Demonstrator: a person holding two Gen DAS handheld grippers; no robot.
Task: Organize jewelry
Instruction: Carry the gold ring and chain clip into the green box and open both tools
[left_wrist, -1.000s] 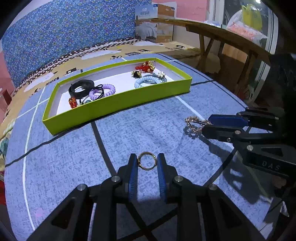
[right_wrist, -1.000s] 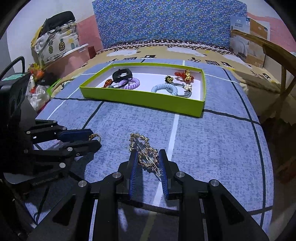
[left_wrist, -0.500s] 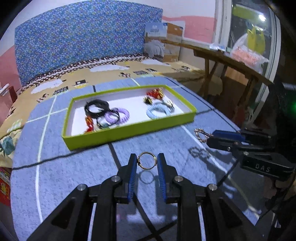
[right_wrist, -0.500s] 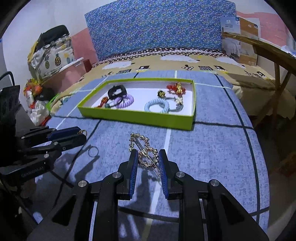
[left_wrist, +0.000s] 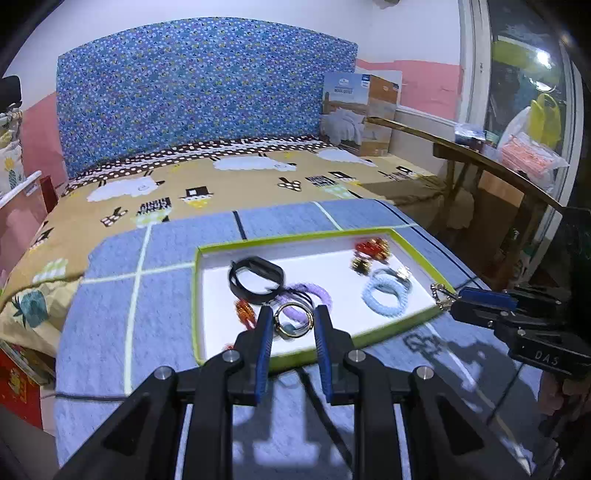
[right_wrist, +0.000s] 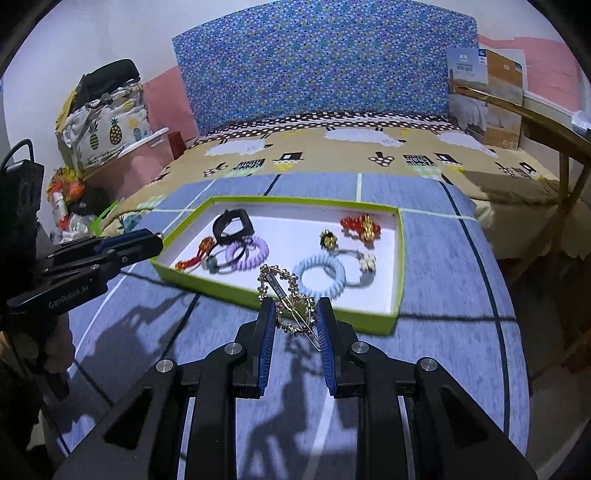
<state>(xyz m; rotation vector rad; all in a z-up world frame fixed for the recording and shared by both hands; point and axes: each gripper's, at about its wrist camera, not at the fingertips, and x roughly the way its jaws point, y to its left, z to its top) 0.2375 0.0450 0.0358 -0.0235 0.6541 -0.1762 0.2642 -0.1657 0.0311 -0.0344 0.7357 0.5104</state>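
The left tool (left_wrist: 293, 325) pinches a gold ring (left_wrist: 294, 319) above the green tray's (left_wrist: 384, 329) near edge. The right tool (right_wrist: 294, 317) clamps a gold hair clip (right_wrist: 286, 301) above that same edge. Hair ties (right_wrist: 321, 277) crowd the tray on the bed (right_wrist: 443, 258).

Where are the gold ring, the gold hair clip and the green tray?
gold ring (left_wrist: 293, 320): left wrist view, left rim.
gold hair clip (right_wrist: 286, 295): right wrist view, its middle bar.
green tray (right_wrist: 207, 284): right wrist view, near wall.

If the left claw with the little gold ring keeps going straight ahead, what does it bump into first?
Probably the purple spiral hair tie in the green tray. The left claw holds the gold ring above the tray's near edge, pointing at that cluster; depth is hard to judge.
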